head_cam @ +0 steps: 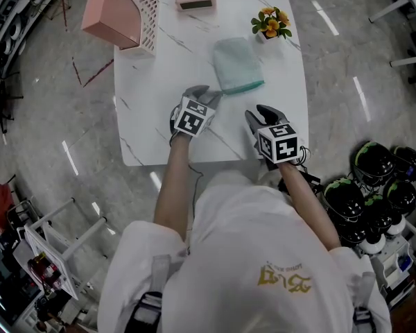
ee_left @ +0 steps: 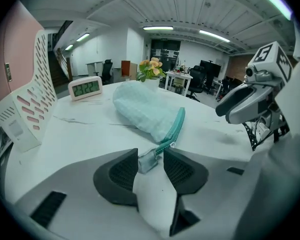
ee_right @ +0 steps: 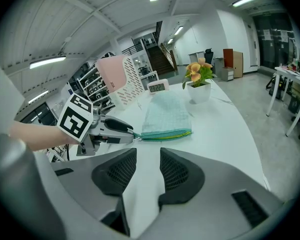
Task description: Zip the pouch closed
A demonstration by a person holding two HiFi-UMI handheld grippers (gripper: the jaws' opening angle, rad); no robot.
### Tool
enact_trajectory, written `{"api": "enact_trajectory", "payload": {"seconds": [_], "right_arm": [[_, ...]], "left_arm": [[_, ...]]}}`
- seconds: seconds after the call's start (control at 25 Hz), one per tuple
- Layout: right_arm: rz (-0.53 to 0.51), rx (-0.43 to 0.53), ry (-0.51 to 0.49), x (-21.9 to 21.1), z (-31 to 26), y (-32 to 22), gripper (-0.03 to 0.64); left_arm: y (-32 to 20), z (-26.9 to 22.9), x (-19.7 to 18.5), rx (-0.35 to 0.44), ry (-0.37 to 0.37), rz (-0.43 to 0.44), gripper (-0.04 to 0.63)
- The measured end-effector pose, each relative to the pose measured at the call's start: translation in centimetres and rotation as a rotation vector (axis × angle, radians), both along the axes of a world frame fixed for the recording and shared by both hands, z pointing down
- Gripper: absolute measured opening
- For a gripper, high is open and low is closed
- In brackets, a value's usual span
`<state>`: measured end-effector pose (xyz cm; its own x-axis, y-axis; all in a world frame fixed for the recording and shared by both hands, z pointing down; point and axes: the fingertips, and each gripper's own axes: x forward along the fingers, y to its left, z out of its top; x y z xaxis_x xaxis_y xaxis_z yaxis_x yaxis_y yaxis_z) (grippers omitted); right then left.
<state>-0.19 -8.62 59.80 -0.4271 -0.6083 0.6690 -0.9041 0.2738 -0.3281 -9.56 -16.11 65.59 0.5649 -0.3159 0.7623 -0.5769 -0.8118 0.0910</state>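
There is one table (head_cam: 145, 116), and on it one pouch (head_cam: 237, 66), one clock (head_cam: 195, 0), one plant (head_cam: 271, 23) and one pink rack (head_cam: 121, 9). There are two grippers, a left gripper (head_cam: 209, 96) and a right gripper (head_cam: 258, 114), with one marker cube (head_cam: 192, 120) apiece, so two cubes. One person (head_cam: 263, 255) is in view. At least four helmets (head_cam: 373, 161) lie on the floor, but their exact number cannot be told.
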Motion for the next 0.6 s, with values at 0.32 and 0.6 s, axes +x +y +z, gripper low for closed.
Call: {"api": "enact_trajectory", "payload": {"seconds": [0.32,0.6], "right_arm": [[-0.016,-0.009,0.024,0.1,0.7,0.2,0.158],[-0.027,-0.002,0.036,-0.5,0.8,-0.5,0.153]], "left_arm": [[1.3,0.3,1.4,0.015,0.003,0.069,0.120],[2.8,-0.1,2.1,-0.008,0.020,0.105,0.041]]}}
